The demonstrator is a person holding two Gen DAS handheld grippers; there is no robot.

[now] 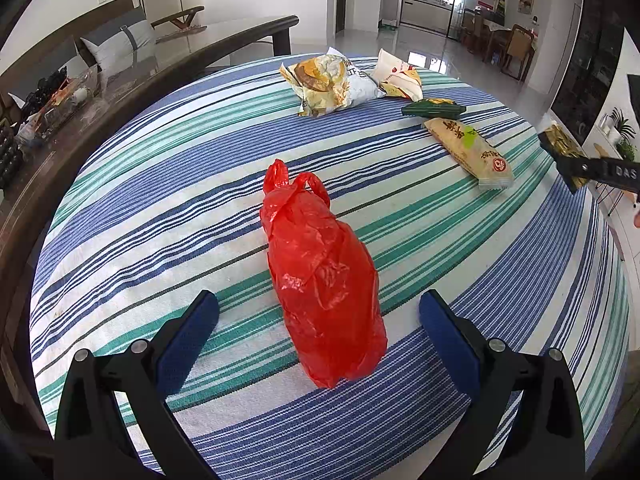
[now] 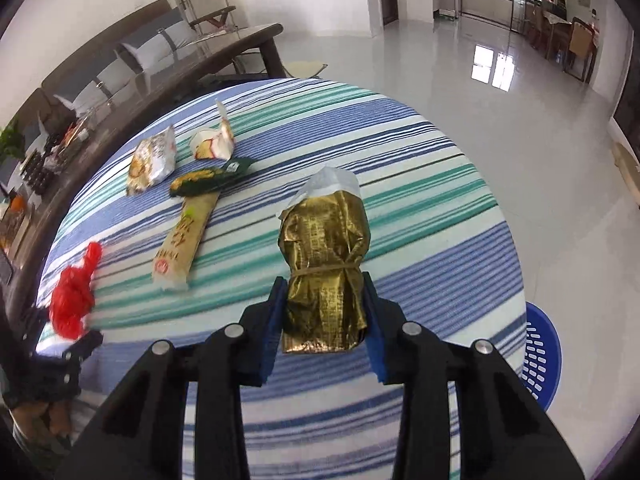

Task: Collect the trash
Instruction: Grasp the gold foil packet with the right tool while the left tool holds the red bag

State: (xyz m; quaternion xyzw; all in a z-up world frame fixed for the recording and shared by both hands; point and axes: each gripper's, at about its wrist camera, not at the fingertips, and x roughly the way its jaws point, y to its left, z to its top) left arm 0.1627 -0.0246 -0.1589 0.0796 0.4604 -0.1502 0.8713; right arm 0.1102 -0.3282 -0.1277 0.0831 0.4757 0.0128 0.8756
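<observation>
On top of the striped table (image 2: 440, 208), well apart from the other wrappers, the right gripper (image 2: 325, 304) squeezes a gold packet (image 2: 326, 256). Its long side points straight away along the fingers, white end far. I think it should go to the blue basket (image 2: 542, 356) next, held tight and lifted clear. The left gripper (image 1: 319, 320) is wide open around a red bag (image 1: 324, 276), which lies pointing away too.
</observation>
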